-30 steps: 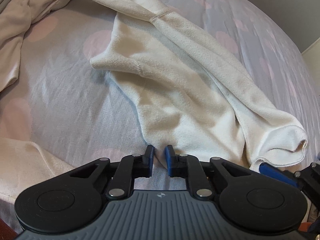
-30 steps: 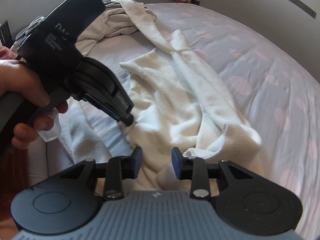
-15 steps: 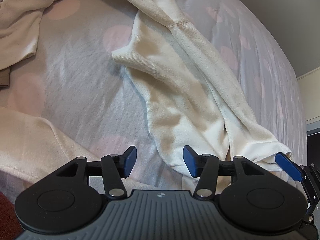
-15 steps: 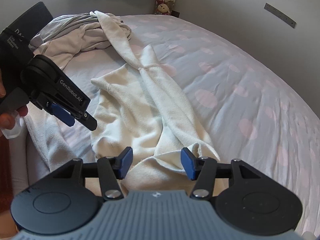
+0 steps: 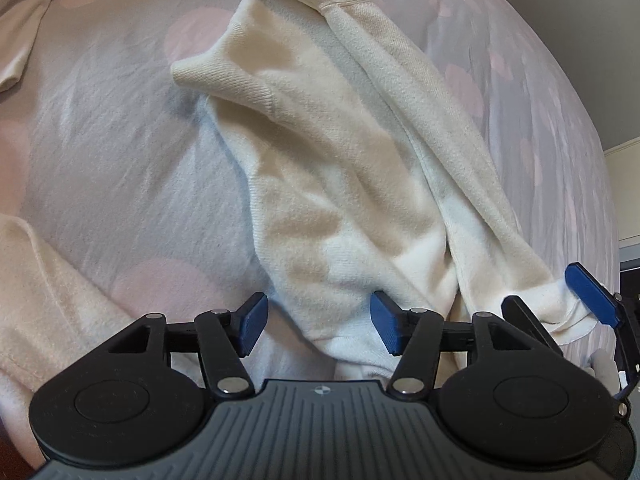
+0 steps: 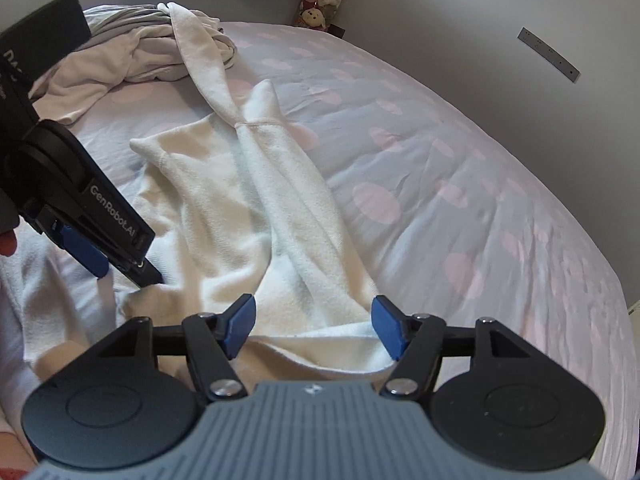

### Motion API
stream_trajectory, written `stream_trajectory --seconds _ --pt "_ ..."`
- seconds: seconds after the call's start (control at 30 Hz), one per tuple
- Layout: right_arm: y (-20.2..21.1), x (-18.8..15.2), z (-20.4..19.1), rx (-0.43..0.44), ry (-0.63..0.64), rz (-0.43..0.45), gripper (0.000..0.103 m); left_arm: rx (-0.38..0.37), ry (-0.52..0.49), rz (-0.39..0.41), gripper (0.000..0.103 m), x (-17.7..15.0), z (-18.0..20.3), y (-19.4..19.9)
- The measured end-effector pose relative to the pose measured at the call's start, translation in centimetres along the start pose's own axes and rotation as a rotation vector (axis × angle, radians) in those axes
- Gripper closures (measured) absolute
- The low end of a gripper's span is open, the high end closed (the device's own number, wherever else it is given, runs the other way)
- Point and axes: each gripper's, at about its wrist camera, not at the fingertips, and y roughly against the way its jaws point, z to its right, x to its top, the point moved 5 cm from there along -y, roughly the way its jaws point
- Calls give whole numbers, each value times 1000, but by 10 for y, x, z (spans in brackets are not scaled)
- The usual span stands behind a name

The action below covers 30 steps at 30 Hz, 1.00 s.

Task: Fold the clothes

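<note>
Left wrist: left hand-held gripper, right hand-held gripper wide apart (empty), straddling cream garment hem.

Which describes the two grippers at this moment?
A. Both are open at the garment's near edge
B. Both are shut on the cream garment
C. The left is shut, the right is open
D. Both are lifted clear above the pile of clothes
A: the left gripper and right gripper each show blue pads spread wide, with the near edge of the cream garment between them.

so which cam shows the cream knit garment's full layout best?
Right wrist view: the cream knit garment shows whole, twisted sleeve up to the clothes pile. Left wrist view crops it to the near half.
</note>
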Motion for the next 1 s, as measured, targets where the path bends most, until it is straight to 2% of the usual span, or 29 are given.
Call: stream_trajectory --seconds 0.07,0.13,0.2,0.23,0.27,0.3,0.33,0.47,0.7,0.83,1.0 --pt "-15 0 7 1 -12 -11 36 -2 -2 10 49 3 4 -5" --pt "-29 -2 11 14 -37 -30 37 -4 -8 27 54 6 7 -6" --pt "-42 -4 15 34 -68 -49 48 -6 -26 61 71 11 10 -1" --pt "-48 -5 17 47 -85 -57 64 -7 -35 78 75 13 11 2" --pt "-50 -7 17 58 -101 -59 73 -8 -44 95 82 16 12 5" --pt "-50 -7 18 58 -108 -55 75 -9 -54 112 90 18 13 8" --pt "-49 -7 19 56 -114 -47 84 -10 -63 129 92 20 15 11" --pt "-30 -1 31 1 -152 21 92 -14 -99 197 97 30 20 23" --pt "43 23 70 -181 -215 181 94 -64 -142 382 97 56 34 108" --pt "99 30 91 -288 -245 268 94 -68 -192 527 98 70 43 175" --pt "173 31 109 -400 -279 365 94 -103 -253 667 98 86 71 246"
